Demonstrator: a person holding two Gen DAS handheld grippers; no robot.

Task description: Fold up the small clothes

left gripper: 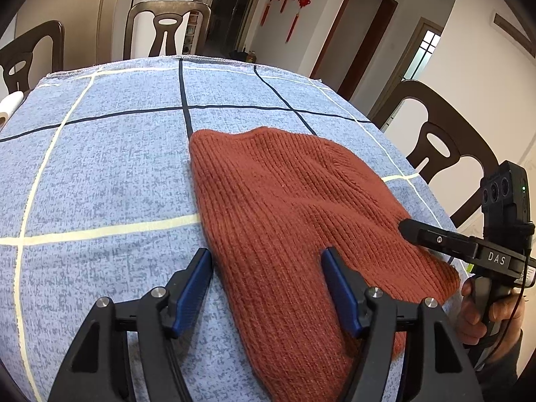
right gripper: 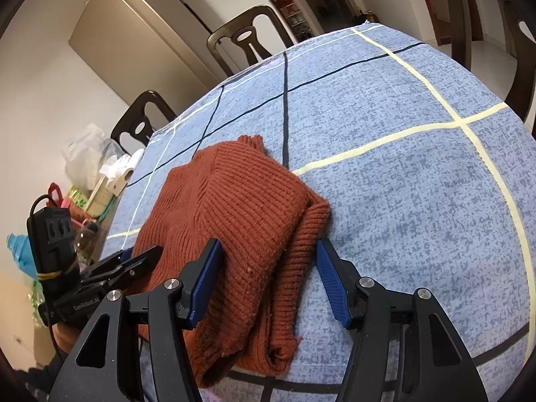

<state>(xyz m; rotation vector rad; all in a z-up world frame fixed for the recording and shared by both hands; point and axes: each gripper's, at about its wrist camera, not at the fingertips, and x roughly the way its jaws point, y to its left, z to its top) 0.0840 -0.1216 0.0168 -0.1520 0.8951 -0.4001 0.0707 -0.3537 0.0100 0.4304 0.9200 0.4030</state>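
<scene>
A rust-red ribbed knit garment (left gripper: 294, 207) lies folded on the blue checked tablecloth (left gripper: 100, 174); it also shows in the right wrist view (right gripper: 241, 214). My left gripper (left gripper: 266, 254) is open, its blue-padded fingers straddling the garment's near left edge just above it. My right gripper (right gripper: 268, 246) is open over the garment's near right corner, where folded layers stack up. The right gripper shows in the left wrist view (left gripper: 412, 229) at the garment's right edge. The left gripper shows in the right wrist view (right gripper: 137, 261) at the garment's left edge.
Dark wooden chairs (left gripper: 445, 147) stand around the table. A paper roll (left gripper: 10, 105) lies at the table's far left edge. Bags, a bottle and clutter (right gripper: 83, 181) crowd the table's left side in the right wrist view. The tablecloth (right gripper: 418, 184) spreads wide to the right.
</scene>
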